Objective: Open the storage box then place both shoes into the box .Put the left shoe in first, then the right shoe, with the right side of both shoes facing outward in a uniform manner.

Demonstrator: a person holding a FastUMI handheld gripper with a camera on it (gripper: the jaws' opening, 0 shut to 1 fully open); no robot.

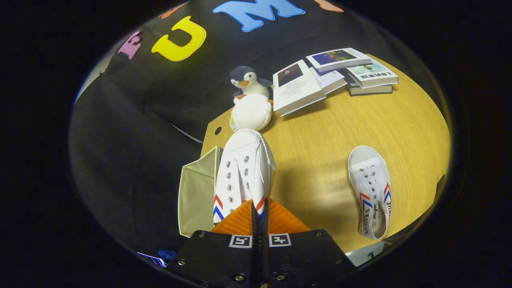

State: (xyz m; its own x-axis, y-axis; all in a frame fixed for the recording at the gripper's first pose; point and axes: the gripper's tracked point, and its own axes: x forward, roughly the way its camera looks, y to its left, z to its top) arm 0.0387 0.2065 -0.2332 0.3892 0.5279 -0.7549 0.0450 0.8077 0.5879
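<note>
Shoe one (243,172), pinched at its heel by the closed hand-held gripper (259,214), hangs beside the open storage box (198,196); second shoe (371,190) awaits, right, on the table (320,132).

Matt wood-grain table (340,128), canvas shoes (242,176)

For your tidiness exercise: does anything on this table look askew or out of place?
Yes. The books lie in an uneven heap, one tilted against the others. One shoe lies alone on the table; the gripper grips the other shoe.
</note>
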